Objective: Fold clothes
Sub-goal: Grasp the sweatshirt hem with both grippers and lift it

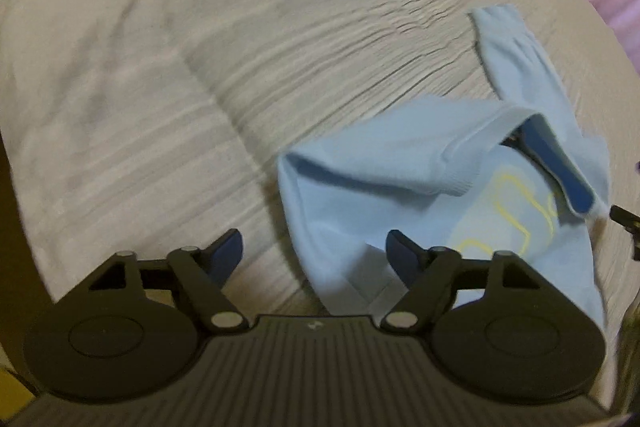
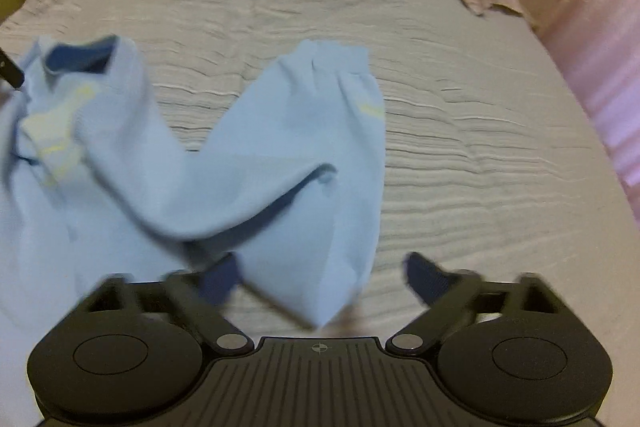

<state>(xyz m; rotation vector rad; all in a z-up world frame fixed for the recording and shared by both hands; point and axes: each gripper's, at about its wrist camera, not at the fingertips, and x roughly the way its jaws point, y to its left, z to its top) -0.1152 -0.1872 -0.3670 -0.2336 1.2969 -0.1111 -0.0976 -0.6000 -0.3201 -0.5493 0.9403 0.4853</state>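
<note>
A bed (image 2: 460,131) with a wrinkled pale cover fills both views. A light blue garment (image 2: 256,179) lies bunched near the claws. Left claw (image 1: 314,253) and right claw (image 2: 320,273) both gape, holding nothing. Risk: a pinch catches the cover along with the cloth, dragging both

Light blue soft knit cloth garment (image 2: 248,187), matt, with ribbed cuffs (dark blue lining inside). Off-white bed cover (image 1: 200,67) of finely ridged woven cloth. Black matt plastic left gripper (image 1: 314,259), metal pivot pins.
</note>
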